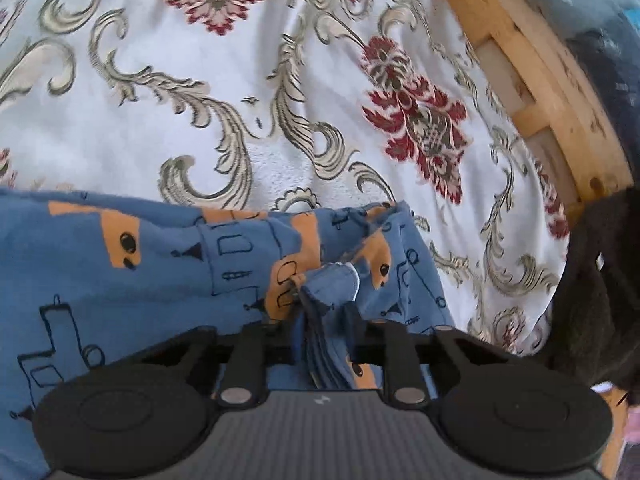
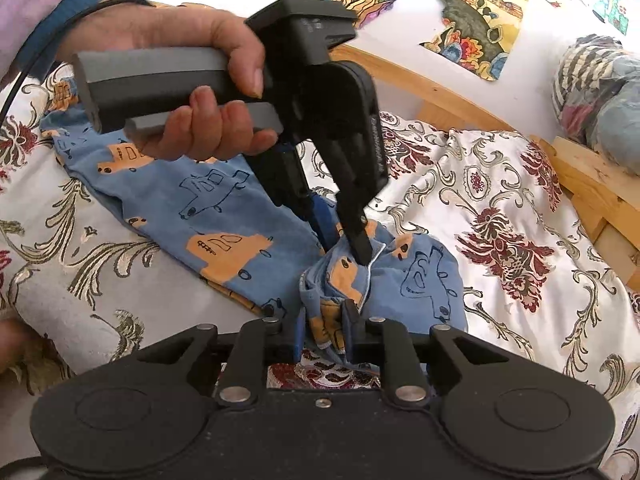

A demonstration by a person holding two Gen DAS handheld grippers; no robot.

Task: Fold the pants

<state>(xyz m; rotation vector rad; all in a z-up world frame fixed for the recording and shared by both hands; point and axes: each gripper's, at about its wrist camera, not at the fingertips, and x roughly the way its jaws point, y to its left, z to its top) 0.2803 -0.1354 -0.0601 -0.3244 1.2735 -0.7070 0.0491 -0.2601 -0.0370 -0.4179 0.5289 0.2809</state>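
Blue fabric bunches between the fingers of my right claw (image 2: 326, 326), which is clamped tight on one end of the pants (image 2: 224, 216) just ahead of its camera. My left claw (image 2: 340, 240) pinches the same gathered end a little farther along, its tips nearly together with cloth pressed between them; in its own view (image 1: 320, 320) a thick wad of folded layers fills the narrow gap. A hand (image 2: 200, 92) grips that claw's grey handle, and a sleeve (image 2: 48, 12) shows at the upper left.

Both claws hold this end, by my reading, so the edge stays square while it is carried over the rest of the garment. The pants lie across the bed (image 2: 500, 208), on its white cover with red flowers and grey scrolls, the body stretched flat toward the left and the held end lifted slightly off the cover. Whether this end is the waistband or the cuffs I cannot tell.

Behind, a wooden bed frame (image 2: 592, 184) runs along the far edge, and bright drawings (image 2: 472, 12) hang on the wall.

The fold looks under way, not yet laid down.
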